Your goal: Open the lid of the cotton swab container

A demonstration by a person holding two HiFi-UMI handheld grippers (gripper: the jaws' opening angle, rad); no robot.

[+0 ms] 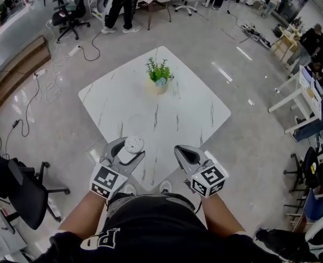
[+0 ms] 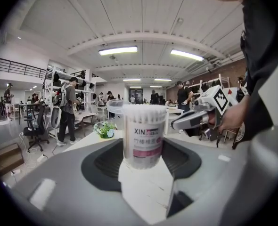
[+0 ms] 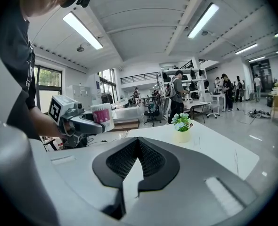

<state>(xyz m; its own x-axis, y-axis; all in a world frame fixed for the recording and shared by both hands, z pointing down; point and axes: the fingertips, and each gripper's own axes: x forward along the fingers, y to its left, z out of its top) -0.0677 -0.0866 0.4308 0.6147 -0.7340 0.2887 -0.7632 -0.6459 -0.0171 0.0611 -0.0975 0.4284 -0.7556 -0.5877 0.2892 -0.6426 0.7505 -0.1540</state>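
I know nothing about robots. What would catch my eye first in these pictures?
The left gripper, low in the head view, is clamped on an upright clear cotton swab container with a pink label, by the near corner of a white marble table. A small potted plant stands at the table's middle. The right gripper, low right, is shut and empty.

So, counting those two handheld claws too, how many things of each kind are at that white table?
grippers: 2 (left gripper, right gripper)
cotton swab container: 1
potted plant: 1
total: 4
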